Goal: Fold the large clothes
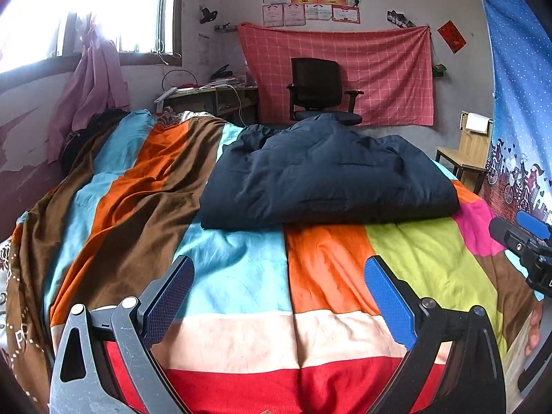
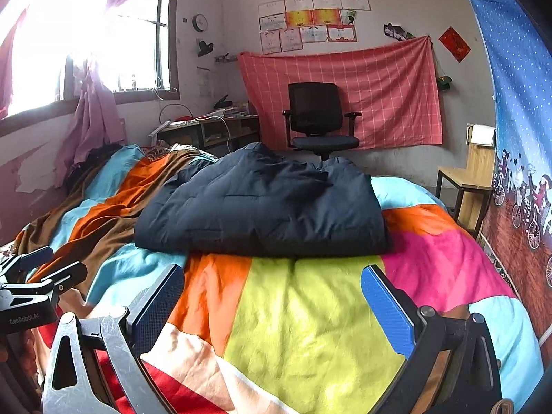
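A dark navy padded jacket [image 1: 327, 179] lies folded into a thick bundle on the striped bedspread [image 1: 238, 276], its near edge a straight fold. In the right wrist view the same jacket [image 2: 262, 207] sits ahead and slightly left. My left gripper [image 1: 279, 269] hovers open over the bedspread, short of the jacket, nothing between its blue pads. My right gripper [image 2: 272, 279] is open too, over the lime and orange panels [image 2: 300, 310], also apart from the jacket. Each gripper shows at the edge of the other's view: the right gripper [image 1: 528, 234] and the left gripper [image 2: 41, 276].
A black office chair [image 1: 321, 93] stands beyond the bed before a pink checked cloth on the wall. A cluttered desk [image 1: 214, 96] is under the window at the back left. A wooden chair [image 1: 469, 151] and a blue printed curtain [image 1: 517, 103] are at the right.
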Available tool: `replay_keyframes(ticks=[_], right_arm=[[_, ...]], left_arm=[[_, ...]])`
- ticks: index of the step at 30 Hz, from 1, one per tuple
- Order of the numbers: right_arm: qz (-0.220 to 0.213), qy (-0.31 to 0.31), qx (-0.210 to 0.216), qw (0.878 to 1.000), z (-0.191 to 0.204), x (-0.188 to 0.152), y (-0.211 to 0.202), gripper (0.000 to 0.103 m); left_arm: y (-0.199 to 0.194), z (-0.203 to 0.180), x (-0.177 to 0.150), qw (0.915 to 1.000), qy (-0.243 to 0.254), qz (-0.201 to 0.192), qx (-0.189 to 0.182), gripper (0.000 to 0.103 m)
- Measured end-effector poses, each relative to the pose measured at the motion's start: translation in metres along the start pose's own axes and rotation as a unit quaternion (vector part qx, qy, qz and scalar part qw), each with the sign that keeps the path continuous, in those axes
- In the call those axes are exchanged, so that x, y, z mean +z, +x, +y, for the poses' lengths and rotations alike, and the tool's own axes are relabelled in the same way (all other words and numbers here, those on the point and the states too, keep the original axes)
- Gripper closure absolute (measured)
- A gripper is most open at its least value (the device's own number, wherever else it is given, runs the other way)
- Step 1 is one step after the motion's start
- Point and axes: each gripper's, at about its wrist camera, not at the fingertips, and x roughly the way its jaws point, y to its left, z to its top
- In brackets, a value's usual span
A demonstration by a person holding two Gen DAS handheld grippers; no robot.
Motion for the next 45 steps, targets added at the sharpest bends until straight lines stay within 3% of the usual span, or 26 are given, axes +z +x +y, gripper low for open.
replay_keyframes(ticks=[45], right_arm=[[0.008, -0.008, 0.002, 1.000, 0.0034, -0.0046, 0.0033, 0.000]], left_arm=[[-0.0018, 0.0011, 0.0001, 1.0000, 0.000, -0.003, 0.002, 0.006]])
